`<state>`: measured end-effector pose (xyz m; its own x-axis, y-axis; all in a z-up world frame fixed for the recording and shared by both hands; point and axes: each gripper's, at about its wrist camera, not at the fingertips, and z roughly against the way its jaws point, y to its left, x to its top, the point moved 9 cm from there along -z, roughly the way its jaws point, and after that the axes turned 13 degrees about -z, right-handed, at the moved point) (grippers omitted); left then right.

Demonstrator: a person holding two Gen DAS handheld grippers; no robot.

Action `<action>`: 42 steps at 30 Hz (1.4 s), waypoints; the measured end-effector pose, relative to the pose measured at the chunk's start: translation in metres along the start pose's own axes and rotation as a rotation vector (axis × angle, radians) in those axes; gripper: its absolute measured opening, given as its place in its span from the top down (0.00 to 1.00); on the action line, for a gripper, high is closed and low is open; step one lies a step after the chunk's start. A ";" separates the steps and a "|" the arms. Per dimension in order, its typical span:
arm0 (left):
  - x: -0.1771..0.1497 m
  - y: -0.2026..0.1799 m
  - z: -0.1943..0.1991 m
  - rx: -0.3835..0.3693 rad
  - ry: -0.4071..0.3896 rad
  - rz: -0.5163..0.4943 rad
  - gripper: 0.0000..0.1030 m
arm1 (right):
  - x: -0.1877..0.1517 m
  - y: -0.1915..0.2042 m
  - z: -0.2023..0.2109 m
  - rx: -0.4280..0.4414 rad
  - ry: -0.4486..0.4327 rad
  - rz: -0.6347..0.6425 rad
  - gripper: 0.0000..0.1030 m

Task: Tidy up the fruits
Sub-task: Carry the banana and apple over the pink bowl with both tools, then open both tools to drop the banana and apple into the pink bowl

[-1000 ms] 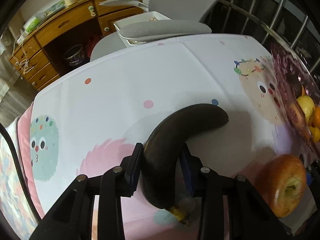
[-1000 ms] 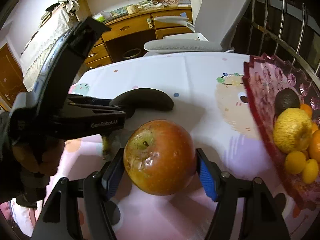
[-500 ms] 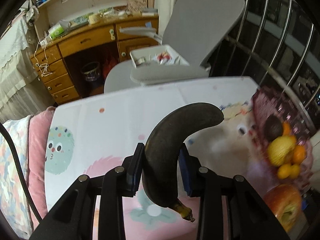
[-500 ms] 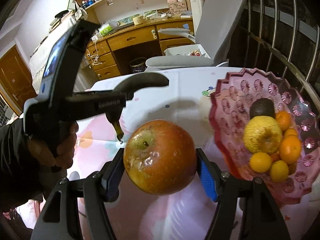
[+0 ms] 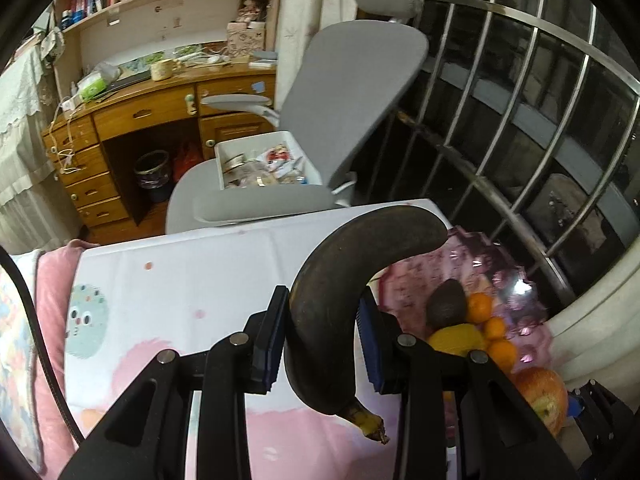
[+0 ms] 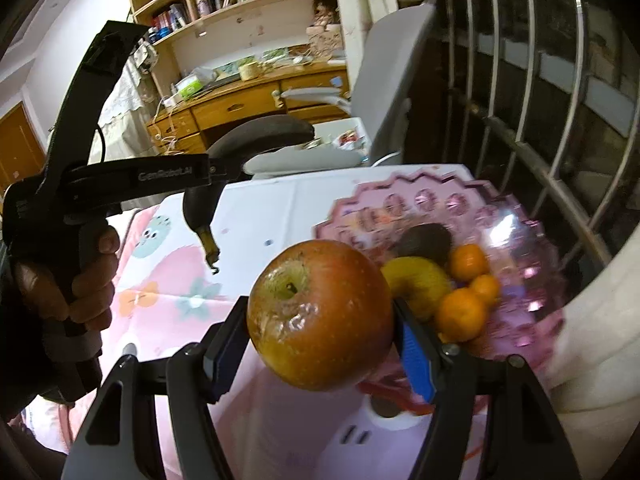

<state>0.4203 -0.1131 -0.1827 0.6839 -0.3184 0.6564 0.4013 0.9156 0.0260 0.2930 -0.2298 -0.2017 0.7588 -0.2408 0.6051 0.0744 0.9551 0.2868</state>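
Note:
My left gripper [image 5: 322, 334] is shut on a blackened banana [image 5: 336, 280] and holds it in the air above the table, left of the bowl. It also shows in the right wrist view [image 6: 212, 172] with the banana [image 6: 256, 136]. My right gripper [image 6: 320, 332] is shut on a red-yellow apple [image 6: 320, 316], held above the near rim of the pink glass fruit bowl [image 6: 520, 232]. The bowl [image 5: 516, 296] holds a dark avocado [image 6: 428, 240], a yellow fruit [image 6: 420, 280] and several small oranges [image 6: 460, 312]. The apple [image 5: 544, 396] shows at the lower right of the left wrist view.
The table carries a white and pink cartoon cloth [image 5: 180, 292]. A grey office chair [image 5: 320, 160] stands behind the table, with a white tray [image 5: 260, 160] on its seat. A wooden desk [image 5: 140, 120] is farther back. Metal window bars [image 5: 540, 140] run along the right.
Both grippers have risen and moved right toward the bowl with their fruit. The banana was lifted off the table; the apple now hangs over the bowl's near rim.

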 end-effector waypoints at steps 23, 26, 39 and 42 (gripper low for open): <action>-0.011 -0.087 -0.075 -0.122 0.162 -0.018 0.69 | 0.020 -0.128 -0.012 -0.211 -0.024 -0.199 0.33; -0.016 -0.095 -0.084 -0.140 0.200 -0.028 0.69 | 0.020 -0.138 -0.017 -0.220 -0.008 -0.239 0.33; -0.034 -0.116 -0.097 -0.211 0.319 -0.071 0.68 | 0.011 -0.147 -0.032 -0.232 0.084 -0.331 0.33; -0.032 -0.113 -0.087 -0.215 0.299 -0.068 0.65 | 0.009 -0.146 -0.031 -0.246 0.094 -0.338 0.33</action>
<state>0.4066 -0.2277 -0.2720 0.7865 -0.4632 0.4084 0.5488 0.8275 -0.1183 0.3095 -0.3663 -0.2611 0.7202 -0.5416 0.4337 0.4728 0.8405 0.2645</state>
